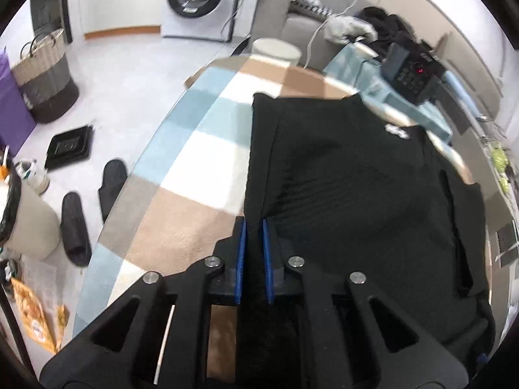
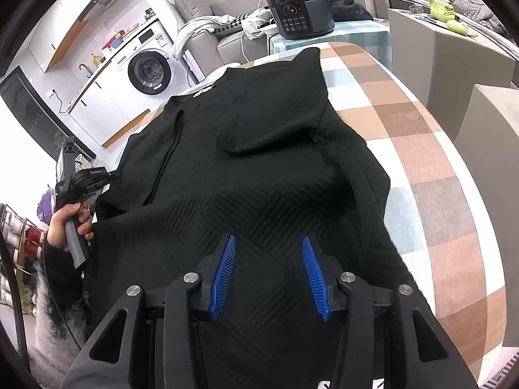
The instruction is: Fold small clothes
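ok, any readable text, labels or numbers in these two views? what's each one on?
"SUPOR": on the black pressure cooker, above its display, right wrist view.
Red display on the cooker: lit, digits too blurred to read.
Small white label on the left gripper: too small to read.
White patch on the black garment: no legible letters.
Orange bag on the floor: print blurred.

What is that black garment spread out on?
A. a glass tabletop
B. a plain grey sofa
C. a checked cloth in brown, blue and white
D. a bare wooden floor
C: the black garment lies on a checked cloth of brown, blue and white squares.
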Demonstrator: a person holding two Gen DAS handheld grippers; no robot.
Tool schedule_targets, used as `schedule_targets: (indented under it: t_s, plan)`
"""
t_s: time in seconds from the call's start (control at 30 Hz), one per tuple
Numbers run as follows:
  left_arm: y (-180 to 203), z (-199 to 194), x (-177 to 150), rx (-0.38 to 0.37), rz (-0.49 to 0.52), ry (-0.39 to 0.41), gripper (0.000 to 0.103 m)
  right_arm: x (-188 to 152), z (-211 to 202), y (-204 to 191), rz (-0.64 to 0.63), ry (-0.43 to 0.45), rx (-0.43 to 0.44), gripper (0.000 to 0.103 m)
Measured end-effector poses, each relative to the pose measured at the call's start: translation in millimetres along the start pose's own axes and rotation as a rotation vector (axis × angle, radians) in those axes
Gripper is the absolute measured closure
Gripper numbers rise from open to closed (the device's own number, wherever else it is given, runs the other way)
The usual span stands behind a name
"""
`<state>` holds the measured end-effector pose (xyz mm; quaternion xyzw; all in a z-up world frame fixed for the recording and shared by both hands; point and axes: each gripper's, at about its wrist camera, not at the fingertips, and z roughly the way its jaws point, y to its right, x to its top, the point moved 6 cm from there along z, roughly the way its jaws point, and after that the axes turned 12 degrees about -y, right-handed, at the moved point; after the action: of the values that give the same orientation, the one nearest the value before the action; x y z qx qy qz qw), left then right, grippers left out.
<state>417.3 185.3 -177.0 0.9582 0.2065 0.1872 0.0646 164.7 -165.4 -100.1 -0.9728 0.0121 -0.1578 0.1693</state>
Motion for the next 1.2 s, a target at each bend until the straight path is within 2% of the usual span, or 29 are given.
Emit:
schedule_targets:
  t_s: [0.07, 0.13, 0.3, 0.43, 0.47, 0.6, 0.7, 0.87, 1.0, 1.2]
  plan:
    - [-4, 1, -3, 0.013, -0.020, -0.019, 0.085, -1, -1, 2, 0.008, 0.000, -0.002, 0.059]
    - [-4, -6, -8, -0.019, -0.021, -0.022, 0.078, -2, -3, 6, 0.012, 0.001, -0.002, 0.059]
    - [0, -39, -27, -0.042, 0.005, 0.017, 0.072, -7, -14, 16, 0.027, 0.023, 0.005, 0.055]
    - [1, -86, -62, -0.081, 0.045, 0.062, 0.047, -15, -32, 26, 0.027, 0.062, 0.013, 0.048]
    - [0, -98, -73, -0.091, 0.063, 0.073, 0.045, -18, -37, 28, 0.028, 0.071, 0.015, 0.047]
    - [-12, -144, -118, -0.103, 0.076, 0.133, 0.022, -30, -52, 41, 0.043, 0.100, 0.019, 0.027]
    - [-29, -169, -153, -0.098, 0.058, 0.170, 0.018, -40, -60, 55, 0.065, 0.108, 0.013, 0.017]
    - [-63, -189, -208, -0.042, 0.018, 0.172, 0.017, -55, -58, 73, 0.081, 0.086, 0.001, 0.017]
    - [-88, -185, -246, -0.002, -0.008, 0.136, 0.017, -64, -46, 81, 0.079, 0.053, 0.009, 0.017]
    - [-105, -165, -278, 0.055, 0.004, 0.083, 0.017, -77, -34, 82, 0.032, 0.011, -0.013, 0.019]
